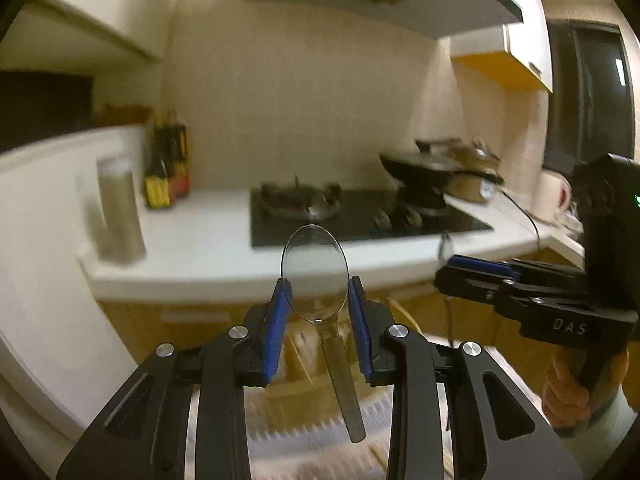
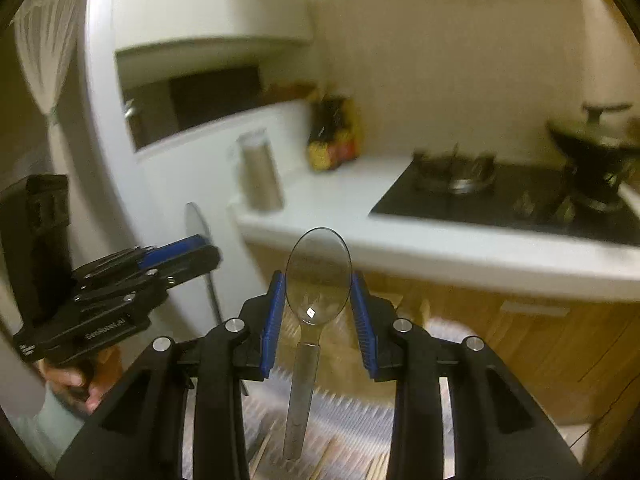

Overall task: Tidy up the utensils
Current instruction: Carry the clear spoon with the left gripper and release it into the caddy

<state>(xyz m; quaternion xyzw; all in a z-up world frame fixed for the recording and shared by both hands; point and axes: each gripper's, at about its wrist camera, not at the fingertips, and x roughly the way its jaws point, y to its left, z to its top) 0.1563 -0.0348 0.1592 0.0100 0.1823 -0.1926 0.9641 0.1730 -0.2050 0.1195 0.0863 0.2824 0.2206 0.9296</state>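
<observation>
My left gripper [image 1: 317, 294] is shut on a clear plastic spoon [image 1: 314, 268], gripped across its bowl, handle pointing down toward me. My right gripper [image 2: 319, 296] is shut on a second clear plastic spoon [image 2: 319, 270] the same way. Both are raised in the air in front of the white kitchen counter [image 1: 208, 248]. The right gripper also shows at the right of the left wrist view [image 1: 476, 270]. The left gripper shows at the left of the right wrist view [image 2: 180, 254], its spoon seen edge-on. A ribbed white tray [image 2: 340, 416] with wooden sticks lies blurred below.
A black gas hob [image 1: 360, 216] sits in the counter with a black wok [image 1: 416, 168] on its right burner. A steel canister [image 1: 120, 208] and sauce bottles [image 1: 166, 172] stand at the counter's left. A white fridge [image 2: 160, 184] is to the left. Wooden cabinet fronts [image 2: 520, 340] are below.
</observation>
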